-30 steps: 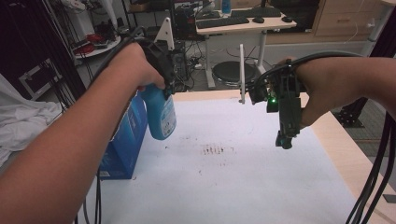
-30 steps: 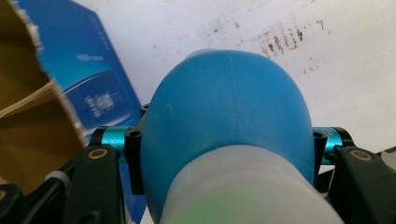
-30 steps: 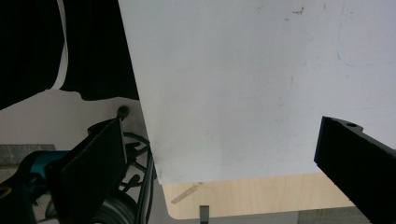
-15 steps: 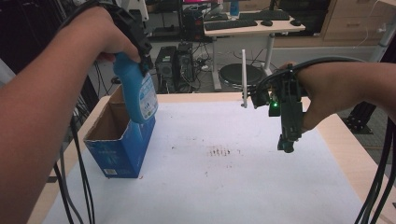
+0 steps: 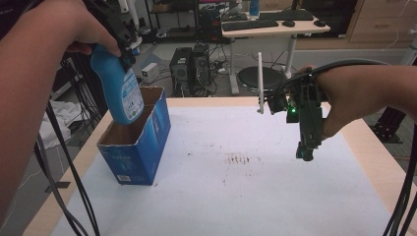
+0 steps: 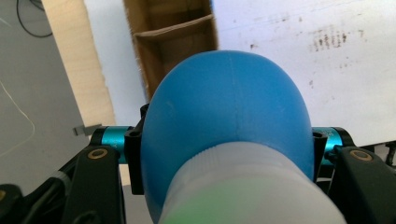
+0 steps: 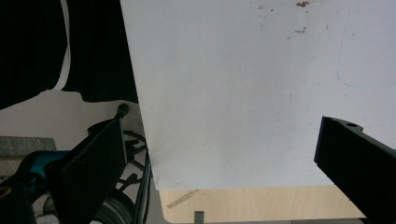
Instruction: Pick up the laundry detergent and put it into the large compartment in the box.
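The left gripper (image 5: 123, 46) has its fingers clamped on the neck of a blue bottle (image 5: 120, 86), held upright over the open box (image 5: 135, 147) at the desk's (image 5: 236, 196) left edge; the step looks like packing; next, lower it straight in; the right gripper (image 5: 306, 152) hangs with fingers wide apart, holding nothing.

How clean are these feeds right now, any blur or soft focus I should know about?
High view: evenly lit, the blue plastic bottle over the open blue cardboard box reads sharp. Left gripper view: the bottle's white cap end is too close, soft-focused. Right gripper view: white table cover bright, claw pads dark.
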### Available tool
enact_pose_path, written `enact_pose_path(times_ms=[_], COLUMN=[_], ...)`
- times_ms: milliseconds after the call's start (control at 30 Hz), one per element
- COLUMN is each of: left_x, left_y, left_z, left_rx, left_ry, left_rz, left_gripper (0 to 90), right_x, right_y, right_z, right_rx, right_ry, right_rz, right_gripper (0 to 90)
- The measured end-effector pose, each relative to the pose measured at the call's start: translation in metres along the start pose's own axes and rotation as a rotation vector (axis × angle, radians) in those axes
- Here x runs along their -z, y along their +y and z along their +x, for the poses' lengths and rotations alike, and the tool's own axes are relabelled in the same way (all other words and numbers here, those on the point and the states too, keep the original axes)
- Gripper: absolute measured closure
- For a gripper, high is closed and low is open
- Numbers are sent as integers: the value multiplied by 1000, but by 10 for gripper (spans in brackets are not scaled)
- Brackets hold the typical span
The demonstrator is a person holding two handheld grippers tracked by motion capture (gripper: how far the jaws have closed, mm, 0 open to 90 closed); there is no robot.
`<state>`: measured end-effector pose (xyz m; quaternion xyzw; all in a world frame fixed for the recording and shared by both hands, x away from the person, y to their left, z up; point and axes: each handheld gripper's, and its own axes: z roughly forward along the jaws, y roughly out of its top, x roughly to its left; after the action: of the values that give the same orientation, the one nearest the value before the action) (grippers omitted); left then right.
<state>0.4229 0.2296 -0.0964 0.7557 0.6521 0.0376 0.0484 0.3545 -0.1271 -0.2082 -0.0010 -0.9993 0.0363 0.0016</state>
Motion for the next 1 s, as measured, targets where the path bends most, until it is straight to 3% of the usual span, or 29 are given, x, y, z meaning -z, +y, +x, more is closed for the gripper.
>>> enact_pose_path(times_ms=[367, 600, 667, 700, 833, 1000], left_x=[-22, -50, -58, -61, -75, -103], left_y=[3, 7, 7, 8, 8, 9], left_z=[18, 26, 27, 28, 28, 28], left_rx=[27, 33, 36, 24, 18, -25], left_ry=[-13, -34, -32, -29, -29, -55], left_rz=[23, 49, 58, 69, 82, 124], left_gripper=[391, 391, 391, 391, 391, 391], right_x=[0, -1, -1, -1, 0, -2], right_y=[1, 0, -1, -2, -3, -2], right_z=[-1, -4, -3, -5, -4, -6], right_rx=[-23, -5, -23, -9, -25, -18], right_ry=[3, 0, 1, -1, 0, 3], right_rz=[9, 1, 2, 0, 2, 1], right_gripper=[12, 12, 12, 12, 12, 12])
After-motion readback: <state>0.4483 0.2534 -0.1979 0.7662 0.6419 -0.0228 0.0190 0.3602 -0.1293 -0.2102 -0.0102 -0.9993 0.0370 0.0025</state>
